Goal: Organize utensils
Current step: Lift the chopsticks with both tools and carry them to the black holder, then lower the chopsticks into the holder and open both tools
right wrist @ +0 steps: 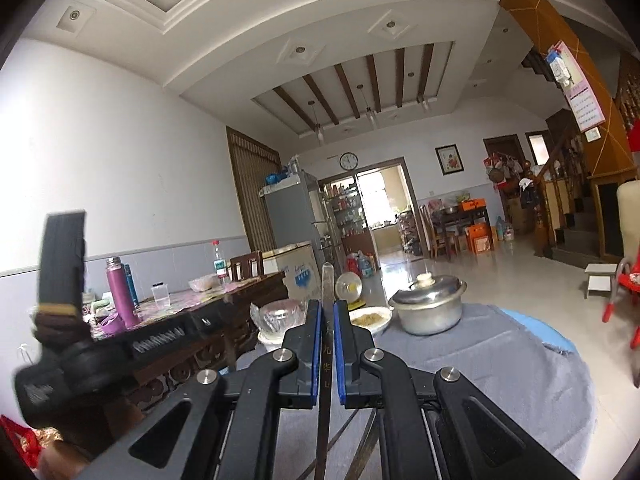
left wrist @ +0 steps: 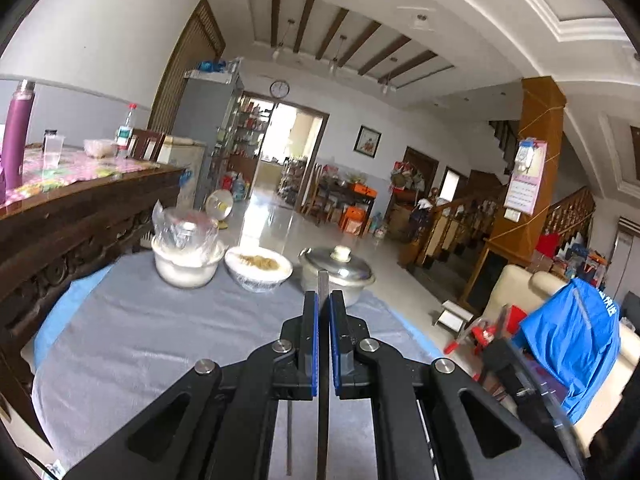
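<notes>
My left gripper (left wrist: 323,294) is shut on a thin flat metal utensil (left wrist: 323,280). The utensil's end pokes out past the blue pads (left wrist: 315,340), towards a lidded metal pot (left wrist: 338,268). A second thin metal rod (left wrist: 289,440) shows below the jaws. My right gripper (right wrist: 327,302) is shut on another flat metal utensil (right wrist: 327,280). This one is engraved with characters, and its pointed tip stands above the pads. More metal utensils (right wrist: 360,440) cross beneath that gripper. Both grippers hover over the round table's grey cloth (left wrist: 140,340).
At the table's far edge stand a plastic-wrapped bowl on a white bowl (left wrist: 186,264), a bowl of food (left wrist: 258,266) and the pot (right wrist: 428,304). A dark wooden sideboard (left wrist: 80,208) with a purple flask (left wrist: 18,136) is on the left. A sofa with blue cloth (left wrist: 572,344) is on the right.
</notes>
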`<state>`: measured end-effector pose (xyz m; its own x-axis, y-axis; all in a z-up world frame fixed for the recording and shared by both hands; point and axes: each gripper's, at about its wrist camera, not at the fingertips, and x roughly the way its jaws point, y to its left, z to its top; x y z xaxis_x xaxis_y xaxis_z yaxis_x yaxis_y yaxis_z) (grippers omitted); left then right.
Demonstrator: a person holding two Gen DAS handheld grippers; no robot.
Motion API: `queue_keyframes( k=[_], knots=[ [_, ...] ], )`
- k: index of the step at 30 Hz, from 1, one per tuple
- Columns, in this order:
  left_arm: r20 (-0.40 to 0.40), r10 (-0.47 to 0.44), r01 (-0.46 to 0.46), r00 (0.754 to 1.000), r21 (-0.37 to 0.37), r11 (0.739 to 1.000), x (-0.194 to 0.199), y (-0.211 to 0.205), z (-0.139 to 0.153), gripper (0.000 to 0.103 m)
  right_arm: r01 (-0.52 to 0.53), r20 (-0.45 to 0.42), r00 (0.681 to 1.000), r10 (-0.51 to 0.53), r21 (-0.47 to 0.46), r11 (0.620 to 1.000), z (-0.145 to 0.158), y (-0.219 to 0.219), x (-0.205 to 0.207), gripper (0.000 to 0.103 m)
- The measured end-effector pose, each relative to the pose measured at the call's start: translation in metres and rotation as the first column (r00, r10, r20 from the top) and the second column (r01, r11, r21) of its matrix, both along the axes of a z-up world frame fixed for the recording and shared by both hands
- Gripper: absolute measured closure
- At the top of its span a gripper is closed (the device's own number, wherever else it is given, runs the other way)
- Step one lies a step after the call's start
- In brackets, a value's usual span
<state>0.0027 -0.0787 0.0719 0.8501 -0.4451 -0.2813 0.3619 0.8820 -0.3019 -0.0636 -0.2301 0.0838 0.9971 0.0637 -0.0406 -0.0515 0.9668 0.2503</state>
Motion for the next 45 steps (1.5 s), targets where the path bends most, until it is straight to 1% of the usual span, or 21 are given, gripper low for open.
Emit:
queue_keyframes(
  k=[8, 10, 13, 17, 18, 19, 20, 21, 22, 24, 26, 27, 30, 33, 36, 38, 40, 41, 43, 44, 45],
  knots=[
    [-0.071, -0.017, 0.016, 0.997, -0.011, 1.0, -0.013, 0.011, -0.023, 0.098, -0.036, -0.034, 0.999, 0.035, -0.031, 0.999, -0.012, 0.008, -0.017, 0.096],
    [-0.066, -0.016, 0.017, 0.998, 0.008, 1.0, -0.02, 0.013, -0.028, 0.098, -0.042, -0.044, 0.998, 0.04, -0.046, 0.998, -0.015, 0.012, -0.024, 0.096],
    [-0.108, -0.052, 0.055, 0.993, 0.018, 0.998, -0.029, 0.013, -0.039, 0.098, -0.058, -0.077, 0.996, 0.054, -0.061, 0.996, -0.023, 0.015, -0.033, 0.095],
    [-0.108, -0.08, 0.087, 0.991, 0.06, 0.994, -0.052, 0.022, -0.045, 0.097, -0.091, -0.128, 0.988, 0.084, -0.048, 0.995, -0.027, 0.01, -0.047, 0.094],
    [-0.104, -0.078, 0.085, 0.991, 0.068, 0.994, -0.06, 0.027, -0.043, 0.096, -0.092, -0.129, 0.988, 0.085, -0.045, 0.995, -0.027, 0.008, -0.052, 0.086],
    [-0.111, -0.085, 0.093, 0.99, 0.066, 0.994, -0.064, 0.031, -0.043, 0.096, -0.087, -0.125, 0.989, 0.082, -0.042, 0.995, -0.027, 0.005, -0.057, 0.071],
    [-0.12, -0.097, 0.104, 0.988, 0.058, 0.993, -0.069, 0.036, -0.042, 0.095, -0.075, -0.117, 0.991, 0.07, -0.036, 0.997, -0.026, 0.001, -0.064, 0.061],
    [-0.126, -0.099, 0.107, 0.987, 0.057, 0.993, -0.073, 0.04, -0.04, 0.09, -0.064, -0.106, 0.992, 0.06, -0.028, 0.998, -0.025, -0.003, -0.069, 0.042],
    [-0.126, -0.095, 0.103, 0.988, 0.06, 0.993, -0.075, 0.044, -0.038, 0.086, -0.053, -0.087, 0.995, 0.051, -0.02, 0.998, -0.024, -0.006, -0.075, 0.04],
    [-0.108, -0.075, 0.082, 0.991, 0.06, 0.995, -0.084, 0.052, -0.032, 0.073, -0.028, -0.076, 0.997, 0.026, -0.026, 0.999, -0.022, -0.01, -0.082, 0.042],
    [-0.095, -0.065, 0.071, 0.993, 0.062, 0.996, -0.089, 0.06, -0.028, 0.071, -0.03, -0.087, 0.996, 0.025, -0.047, 0.998, -0.021, -0.009, -0.085, 0.048],
    [-0.083, -0.051, 0.057, 0.995, 0.073, 0.996, -0.095, 0.064, -0.025, 0.071, -0.035, -0.094, 0.995, 0.03, -0.06, 0.998, -0.021, -0.008, -0.086, 0.057],
    [-0.066, -0.02, 0.027, 0.998, 0.106, 0.994, -0.104, 0.075, -0.023, 0.067, -0.099, -0.158, 0.984, 0.082, -0.102, 0.99, -0.028, -0.002, -0.086, 0.062],
    [-0.074, 0.021, -0.011, 0.997, 0.135, 0.991, -0.108, 0.087, -0.025, 0.064, -0.213, -0.294, 0.94, 0.174, -0.105, 0.971, -0.049, 0.006, -0.08, 0.069],
    [-0.102, 0.051, -0.036, 0.993, 0.14, 0.99, -0.108, 0.1, -0.03, 0.064, -0.35, -0.403, 0.859, 0.316, -0.013, 0.937, -0.075, 0.015, -0.077, 0.076],
    [-0.127, 0.065, -0.048, 0.99, 0.134, 0.99, -0.106, 0.106, -0.034, 0.064, -0.436, -0.448, 0.8, 0.399, 0.024, 0.9, -0.089, 0.027, -0.078, 0.081],
    [-0.155, 0.071, -0.052, 0.985, 0.123, 0.991, -0.103, 0.111, -0.038, 0.064, -0.498, -0.47, 0.756, 0.455, 0.038, 0.866, -0.097, 0.042, -0.077, 0.086],
    [-0.165, 0.072, -0.052, 0.984, 0.12, 0.991, -0.102, 0.112, -0.039, 0.064, -0.511, -0.472, 0.747, 0.468, 0.042, 0.858, -0.098, 0.046, -0.076, 0.088],
    [-0.176, 0.07, -0.05, 0.982, 0.115, 0.992, -0.102, 0.112, -0.041, 0.064, -0.485, -0.466, 0.77, 0.437, 0.019, 0.874, -0.096, 0.051, -0.071, 0.088],
    [-0.176, 0.069, -0.048, 0.982, 0.119, 0.992, -0.102, 0.111, -0.041, 0.064, -0.425, -0.445, 0.808, 0.386, 0.012, 0.905, -0.091, 0.047, -0.066, 0.088],
    [-0.176, 0.068, -0.046, 0.982, 0.126, 0.991, -0.103, 0.11, -0.042, 0.063, -0.393, -0.426, 0.824, 0.373, 0.043, 0.919, -0.088, 0.041, -0.062, 0.088]
  ],
)
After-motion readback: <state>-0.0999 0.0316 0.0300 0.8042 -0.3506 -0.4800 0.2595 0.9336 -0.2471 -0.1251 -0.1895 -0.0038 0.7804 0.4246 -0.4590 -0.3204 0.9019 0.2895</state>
